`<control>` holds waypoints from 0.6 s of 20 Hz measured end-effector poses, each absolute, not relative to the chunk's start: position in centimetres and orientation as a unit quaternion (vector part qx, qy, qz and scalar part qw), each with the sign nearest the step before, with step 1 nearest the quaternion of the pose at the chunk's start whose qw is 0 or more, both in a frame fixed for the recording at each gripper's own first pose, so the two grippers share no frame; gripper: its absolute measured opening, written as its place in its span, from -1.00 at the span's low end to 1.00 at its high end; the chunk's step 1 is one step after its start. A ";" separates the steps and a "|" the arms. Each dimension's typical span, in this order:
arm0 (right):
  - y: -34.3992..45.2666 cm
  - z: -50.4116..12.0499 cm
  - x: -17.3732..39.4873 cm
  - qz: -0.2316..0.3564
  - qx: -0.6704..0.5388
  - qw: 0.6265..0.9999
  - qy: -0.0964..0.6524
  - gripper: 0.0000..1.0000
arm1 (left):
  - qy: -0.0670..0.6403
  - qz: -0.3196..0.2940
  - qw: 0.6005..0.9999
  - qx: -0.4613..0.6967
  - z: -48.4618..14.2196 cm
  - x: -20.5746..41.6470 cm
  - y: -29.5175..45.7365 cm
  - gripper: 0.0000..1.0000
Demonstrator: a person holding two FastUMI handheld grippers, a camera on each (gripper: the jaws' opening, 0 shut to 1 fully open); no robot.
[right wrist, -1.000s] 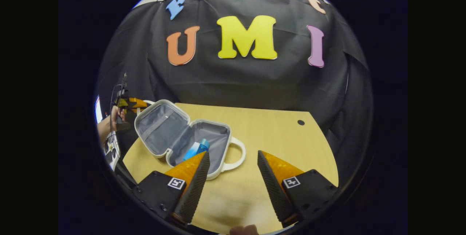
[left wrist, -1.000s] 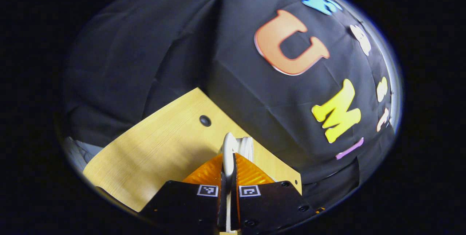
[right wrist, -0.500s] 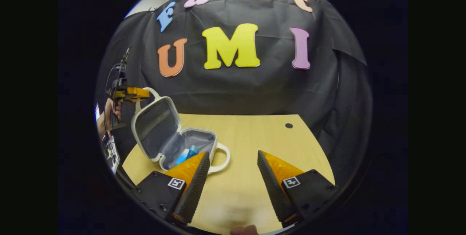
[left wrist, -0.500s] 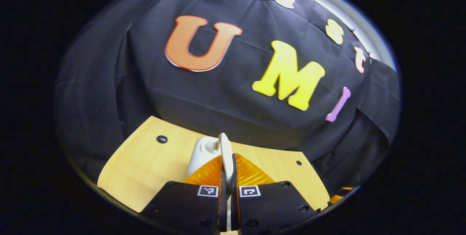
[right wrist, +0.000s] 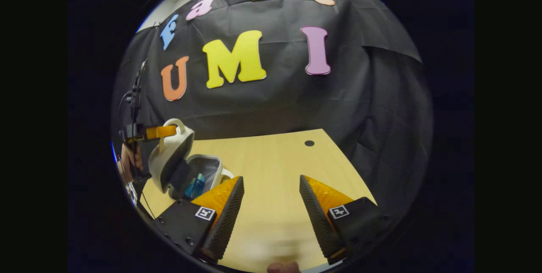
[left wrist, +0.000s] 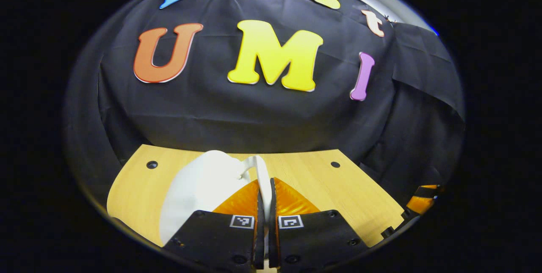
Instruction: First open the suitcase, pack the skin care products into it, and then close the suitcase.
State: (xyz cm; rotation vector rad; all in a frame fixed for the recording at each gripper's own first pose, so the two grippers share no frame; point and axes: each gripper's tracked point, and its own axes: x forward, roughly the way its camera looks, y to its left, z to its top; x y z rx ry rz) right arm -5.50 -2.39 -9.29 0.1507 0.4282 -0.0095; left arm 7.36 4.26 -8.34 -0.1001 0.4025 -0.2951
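Jaws: left gripper [left wrist: 265,199] is clenching on the lid handle [left wrist: 259,171]; right gripper [right wrist: 271,205] is hanging released, holding nothing.
Around: wooden surface [right wrist: 275,158] is lying bare ahead of the right jaws.
Suitcase [right wrist: 180,165]: standing half-closed at far left — lid [left wrist: 199,188] tilting over the base.
Product: blue bottle [right wrist: 195,185] is lying inside — well left of the right jaws.

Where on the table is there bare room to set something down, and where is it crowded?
Bare wood runs from the suitcase rightward to the table edge near the dark hole, and ahead of the open right gripper. The crowded corner is the left one: the left gripper pinches the lid handle, and a blue bottle lies inside.
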 end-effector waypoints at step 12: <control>-9.5 -10.6 -5.7 -0.031 0.056 0.968 0.243 0.55 | 0.291 -0.168 0.940 0.065 -20.8 7.0 -4.1 -0.86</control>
